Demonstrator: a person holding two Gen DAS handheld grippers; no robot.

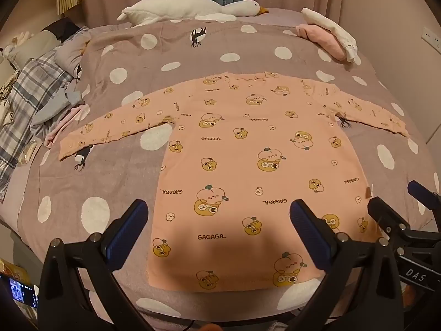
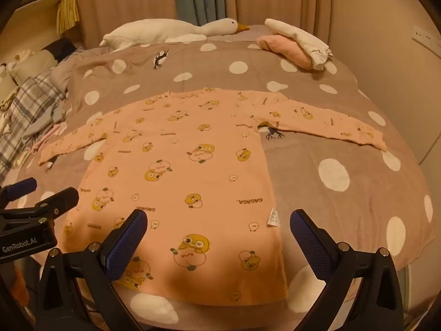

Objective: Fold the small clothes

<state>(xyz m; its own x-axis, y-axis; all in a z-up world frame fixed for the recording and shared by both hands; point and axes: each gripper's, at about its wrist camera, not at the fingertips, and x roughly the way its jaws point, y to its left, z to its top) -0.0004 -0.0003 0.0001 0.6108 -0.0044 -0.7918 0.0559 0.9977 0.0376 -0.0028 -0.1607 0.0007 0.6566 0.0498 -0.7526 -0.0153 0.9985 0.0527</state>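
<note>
A small pink long-sleeved shirt (image 1: 248,149) (image 2: 176,171) with cartoon prints lies flat on the bed, both sleeves spread out sideways, hem toward me. My left gripper (image 1: 217,215) hovers open above the lower part of the shirt, nothing between its blue-padded fingers. Over the shirt's right hem corner, beside a white care label (image 2: 273,217), my right gripper (image 2: 217,223) is open and empty too. In each wrist view the other gripper shows at the edge: the right gripper (image 1: 397,201) and the left gripper (image 2: 46,190).
The bed cover (image 1: 124,182) is grey-mauve with white dots. A white goose plush (image 1: 193,7) lies at the far end. Folded pink and white clothes (image 1: 328,38) sit at the far right, and a heap of plaid and grey laundry (image 1: 33,96) fills the left side.
</note>
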